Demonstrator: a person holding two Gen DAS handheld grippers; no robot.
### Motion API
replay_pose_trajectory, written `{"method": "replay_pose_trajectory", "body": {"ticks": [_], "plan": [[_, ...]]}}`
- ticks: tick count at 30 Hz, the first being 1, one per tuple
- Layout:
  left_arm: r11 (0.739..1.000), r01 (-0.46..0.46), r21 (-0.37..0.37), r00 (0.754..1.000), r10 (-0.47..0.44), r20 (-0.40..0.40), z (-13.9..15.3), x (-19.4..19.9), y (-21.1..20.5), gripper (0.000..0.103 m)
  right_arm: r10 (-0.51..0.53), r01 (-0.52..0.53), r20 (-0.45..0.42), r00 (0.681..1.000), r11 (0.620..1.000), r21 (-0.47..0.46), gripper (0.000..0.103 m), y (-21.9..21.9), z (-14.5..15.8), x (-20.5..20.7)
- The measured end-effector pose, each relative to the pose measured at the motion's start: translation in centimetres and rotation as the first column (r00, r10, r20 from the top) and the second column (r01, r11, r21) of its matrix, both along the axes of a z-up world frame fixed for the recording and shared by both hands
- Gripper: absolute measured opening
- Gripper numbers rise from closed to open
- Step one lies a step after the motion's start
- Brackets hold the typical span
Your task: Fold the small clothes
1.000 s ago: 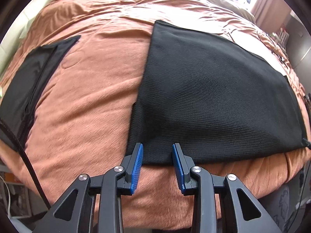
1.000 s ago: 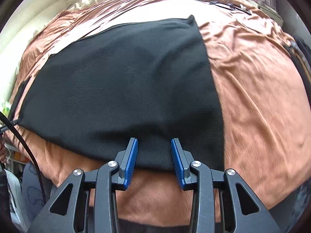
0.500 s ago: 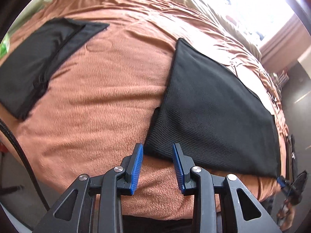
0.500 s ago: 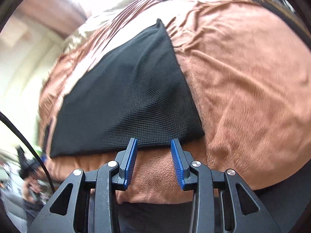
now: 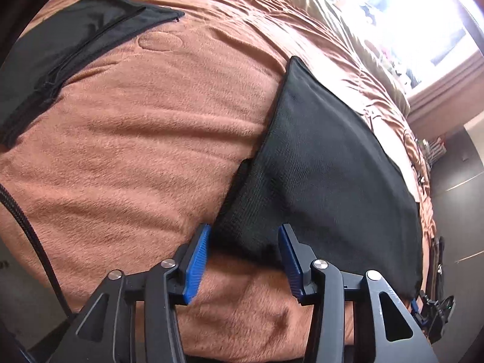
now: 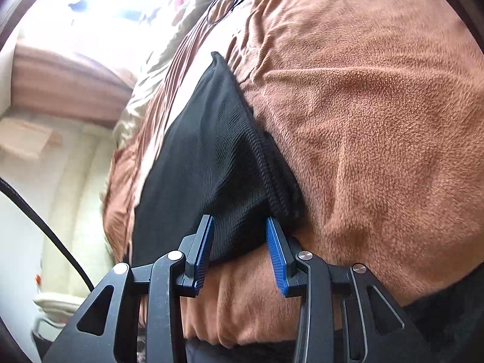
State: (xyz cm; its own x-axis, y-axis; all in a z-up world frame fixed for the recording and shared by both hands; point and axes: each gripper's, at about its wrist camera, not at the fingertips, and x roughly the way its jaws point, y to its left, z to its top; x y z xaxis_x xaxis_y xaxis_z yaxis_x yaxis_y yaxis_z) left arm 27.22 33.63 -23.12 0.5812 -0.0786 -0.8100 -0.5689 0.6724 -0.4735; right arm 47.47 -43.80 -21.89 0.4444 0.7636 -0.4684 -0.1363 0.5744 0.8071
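Claws (image 5: 243,236) (image 6: 239,227) agape astride black cloth (image 5: 326,163) corners

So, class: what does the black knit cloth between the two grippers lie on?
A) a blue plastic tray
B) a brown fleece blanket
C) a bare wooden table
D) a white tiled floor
B: the black knit cloth lies flat on a brown fleece blanket that spreads out around it.

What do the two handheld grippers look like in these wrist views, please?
Both the left gripper and the right gripper are alike: matte black linkage frames with triangular cut-outs and round silver pivot pins, ending in flat jaws faced with ribbed blue pads. A black braided cable trails at the left edge of each view. No hands or sleeves show.
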Motion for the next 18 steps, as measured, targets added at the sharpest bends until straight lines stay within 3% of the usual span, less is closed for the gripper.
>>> {"method": "replay_pose_trajectory", "body": {"ticks": [4, 8, 13, 16, 18], "plan": [[0.997, -0.044, -0.062, 0.999, 0.046, 0.02, -0.1, -0.2, 0.5, 0.048, -0.006, 0.006, -0.032, 0.999, 1.0, -0.015, 0.031, -0.9, -0.1, -1.3], [0.996, -0.049, -0.078, 0.998, 0.052, 0.031, -0.3, -0.8, 0.2, 0.048, -0.046, 0.043, -0.04, 0.998, 0.997, -0.065, 0.033, -2.3, 0.4, -2.4], [0.993, -0.065, -0.103, 0.997, 0.07, 0.044, -0.3, -1.3, 0.2, 0.048, -0.09, 0.089, -0.072, 0.993, 0.996, -0.015, 0.035, -2.8, -0.1, -2.9], [0.99, -0.07, -0.122, 0.996, 0.077, 0.055, -0.6, -1.5, 0.5, 0.048, -0.102, 0.102, -0.042, 0.994, 0.995, -0.003, 0.044, -2.0, 0.3, -3.0], [0.988, -0.08, -0.134, 0.994, 0.089, 0.066, -0.8, -1.6, 0.7, 0.048, -0.117, 0.117, -0.023, 0.993, 0.993, -0.001, 0.044, -1.6, 0.2, -3.0]]}}
